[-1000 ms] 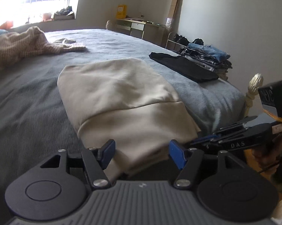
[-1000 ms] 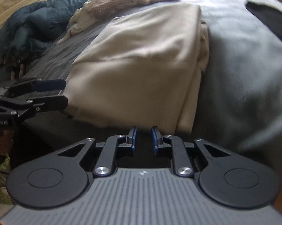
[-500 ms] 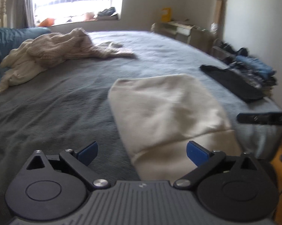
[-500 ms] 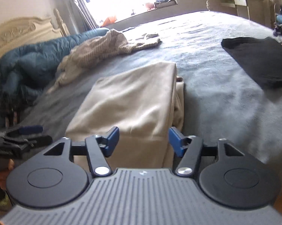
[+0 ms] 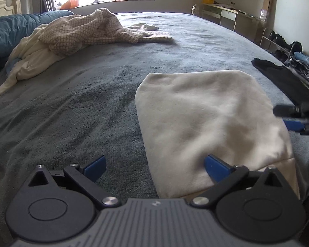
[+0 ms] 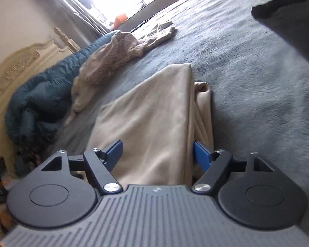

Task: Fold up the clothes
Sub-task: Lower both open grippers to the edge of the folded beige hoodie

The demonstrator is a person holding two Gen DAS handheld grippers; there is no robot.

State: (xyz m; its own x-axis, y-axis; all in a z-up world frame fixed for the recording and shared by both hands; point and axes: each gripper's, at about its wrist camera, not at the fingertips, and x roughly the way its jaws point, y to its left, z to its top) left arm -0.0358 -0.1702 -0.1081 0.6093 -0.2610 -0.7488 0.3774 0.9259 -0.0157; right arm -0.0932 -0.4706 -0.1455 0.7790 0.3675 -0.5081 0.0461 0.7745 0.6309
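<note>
On the grey bed cover [image 5: 88, 107], near its close edge, lies a folded cream garment [image 5: 208, 123], flat and squared off, with a few loose layers showing along one side in the right wrist view. Just above its near end sits the left gripper [image 5: 154, 164], blue fingers [image 5: 94, 165] spread as wide as they go, one over the bare cover and the other over the cream cloth, pinching nothing. Off to that view's right edge the right gripper [image 5: 294, 117] pokes in beside the garment. From its own camera the right gripper [image 6: 157, 152] has jaws that are opening, the garment's near end seen between the blue pads [image 6: 201, 154] but not squeezed by them. Farther up the bed a crumpled checked garment [image 5: 88, 33] rests on a white one [image 5: 29, 61], beside a blue quilt [image 6: 35, 94]. A black garment [image 5: 282, 78] lies flat towards the other side, near a stack of folded clothes [image 5: 304, 65]
</note>
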